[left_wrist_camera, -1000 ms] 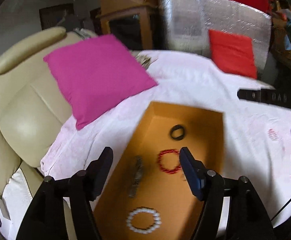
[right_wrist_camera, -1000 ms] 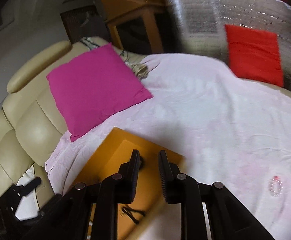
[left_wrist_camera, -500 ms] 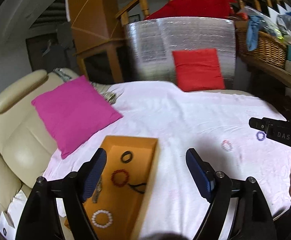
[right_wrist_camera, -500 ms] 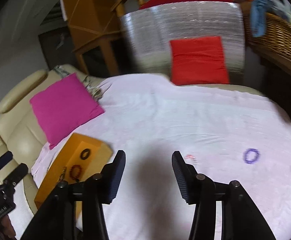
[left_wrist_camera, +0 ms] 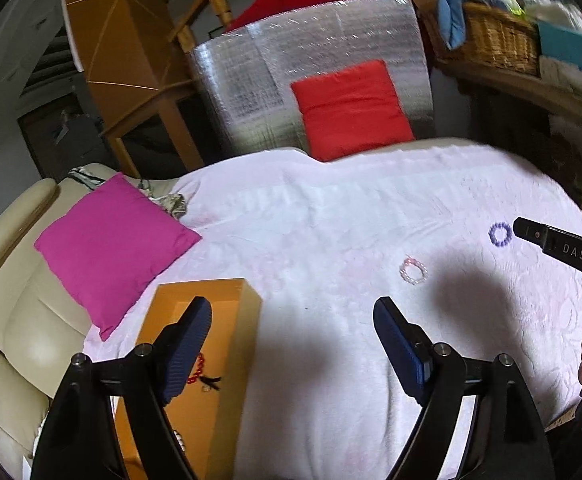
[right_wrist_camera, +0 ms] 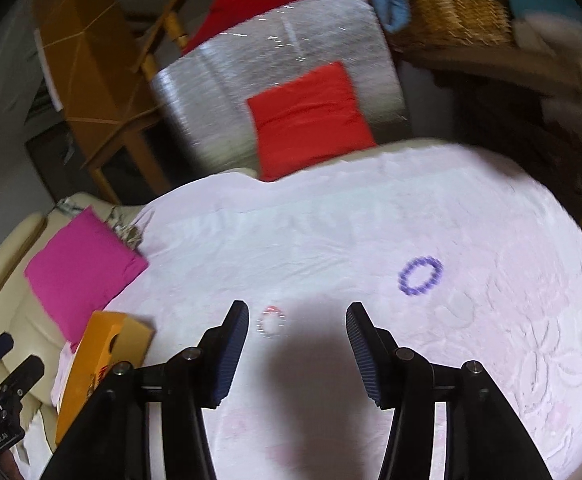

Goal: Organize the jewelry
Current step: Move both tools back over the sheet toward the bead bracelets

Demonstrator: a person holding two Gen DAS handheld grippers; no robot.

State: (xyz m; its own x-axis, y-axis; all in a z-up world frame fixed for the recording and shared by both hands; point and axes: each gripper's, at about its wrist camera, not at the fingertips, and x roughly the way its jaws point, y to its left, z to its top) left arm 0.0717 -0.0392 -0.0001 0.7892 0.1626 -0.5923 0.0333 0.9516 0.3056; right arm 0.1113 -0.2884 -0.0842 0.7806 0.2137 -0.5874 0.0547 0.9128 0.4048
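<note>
Two left: a pink-and-white beaded bracelet [left_wrist_camera: 413, 271] and a purple beaded bracelet [left_wrist_camera: 499, 234] lie apart on the pale pink textured bedspread [left_wrist_camera: 331, 220], toward its right side; the pink one is nearer the box.
Just changed: both views have swung off the open orange cardboard box [left_wrist_camera: 247, 320], which a second ago filled the left wrist camera and now sits at the spread's left edge.
Right claw [right_wrist_camera: 297, 344]: jaws, nearly together a second ago, have just been opening and stand about half apart, empty, the pink bracelet showing just ahead between the fingers.
Left claw [left_wrist_camera: 293, 344]: jaws widened too, now broadly spread, nothing between them.
Meaning: a drop-off looks finished; the next pick-up is probably the pink bracelet.
Already boxed: a red bead bracelet [left_wrist_camera: 197, 370], partly hidden by the left finger, with a white one barely visible below it.
Materials: small round beads strung in loops, light and floppy, likely to sag when pinched; soft embossed cloth beneath; stiff-walled box.
Surroundings: a magenta square cushion [left_wrist_camera: 111, 248] on a cream leather seat [left_wrist_camera: 15, 320], a red cushion [left_wrist_camera: 351, 108] at the far edge.
</note>
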